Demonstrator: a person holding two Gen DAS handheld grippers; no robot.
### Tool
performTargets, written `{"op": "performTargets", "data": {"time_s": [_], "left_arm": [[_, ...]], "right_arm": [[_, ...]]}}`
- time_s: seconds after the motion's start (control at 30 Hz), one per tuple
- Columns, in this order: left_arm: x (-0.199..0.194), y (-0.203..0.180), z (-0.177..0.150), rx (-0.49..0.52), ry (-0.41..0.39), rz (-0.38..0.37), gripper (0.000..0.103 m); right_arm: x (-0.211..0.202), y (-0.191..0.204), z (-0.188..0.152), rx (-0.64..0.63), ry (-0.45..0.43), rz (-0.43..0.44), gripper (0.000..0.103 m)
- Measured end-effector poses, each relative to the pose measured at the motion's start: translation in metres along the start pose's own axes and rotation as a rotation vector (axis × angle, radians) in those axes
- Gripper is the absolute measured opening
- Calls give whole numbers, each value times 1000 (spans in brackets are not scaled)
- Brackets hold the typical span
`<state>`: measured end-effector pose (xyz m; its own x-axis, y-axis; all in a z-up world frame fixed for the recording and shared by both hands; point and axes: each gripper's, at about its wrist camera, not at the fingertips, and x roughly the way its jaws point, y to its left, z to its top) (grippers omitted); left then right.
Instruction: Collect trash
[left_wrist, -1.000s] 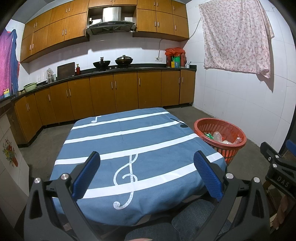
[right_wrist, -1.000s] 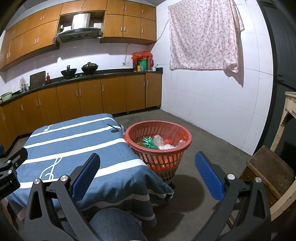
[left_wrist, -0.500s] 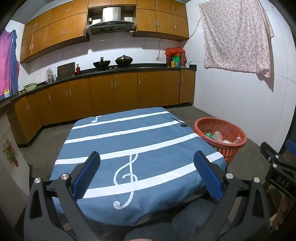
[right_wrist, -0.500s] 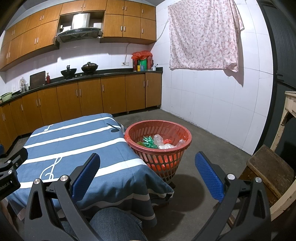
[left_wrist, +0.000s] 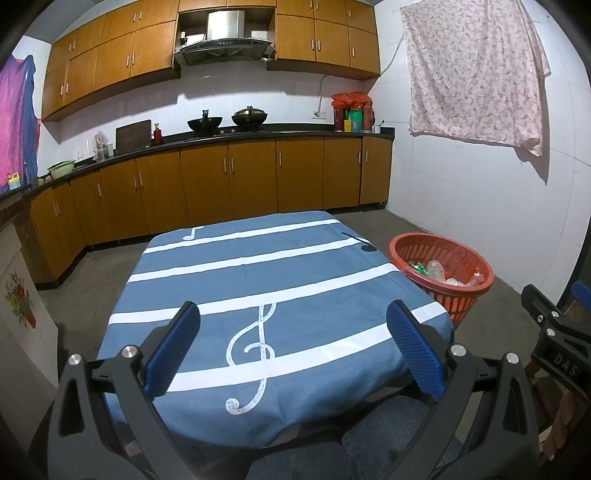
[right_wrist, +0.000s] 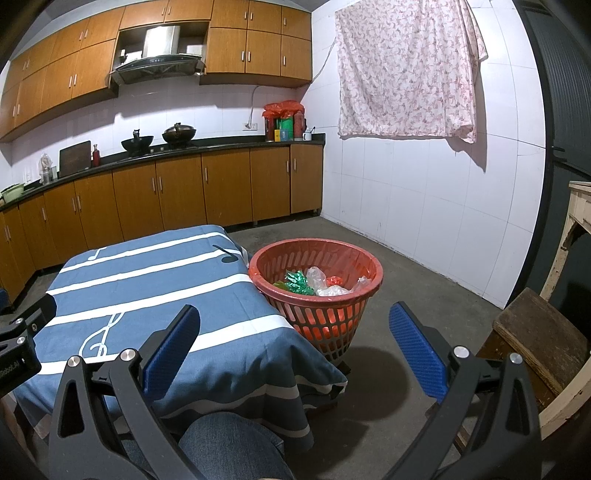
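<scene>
Over the near edge of the table hangs the left gripper (left_wrist: 293, 334), its blue pads (left_wrist: 173, 352) spread wide with nothing between them. Ahead of it lies the blue tablecloth (left_wrist: 258, 280), striped white and printed with a treble clef (left_wrist: 253, 354). Beyond its right finger, past the table's right corner, stands the red trash basket (left_wrist: 441, 275) on the floor, holding crumpled plastic. The right gripper (right_wrist: 295, 332) is likewise parted and holds nothing; its left pad sits over the cloth's corner, its right pad over bare concrete floor (right_wrist: 417, 295). Straight ahead between its fingers stands the basket, just beside the table, with a green wrapper (right_wrist: 295, 282) and clear plastic bags (right_wrist: 325, 284) inside. Right of that gripper is a worn wooden stool (right_wrist: 535, 332). Far behind, wooden cabinets (left_wrist: 229, 177) run under a dark counter with two woks (left_wrist: 227, 122); a floral cloth (right_wrist: 406, 70) hangs on the white tiled wall.
</scene>
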<state>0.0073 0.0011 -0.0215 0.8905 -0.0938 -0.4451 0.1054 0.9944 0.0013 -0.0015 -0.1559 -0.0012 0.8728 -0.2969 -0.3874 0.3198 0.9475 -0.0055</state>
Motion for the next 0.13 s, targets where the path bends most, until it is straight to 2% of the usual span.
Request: {"op": "performTargets", "data": {"time_s": [0.13], "left_arm": [[0,-1,0,2,-2,2,99]], "right_arm": [[0,-1,0,1,1,0,101]]}}
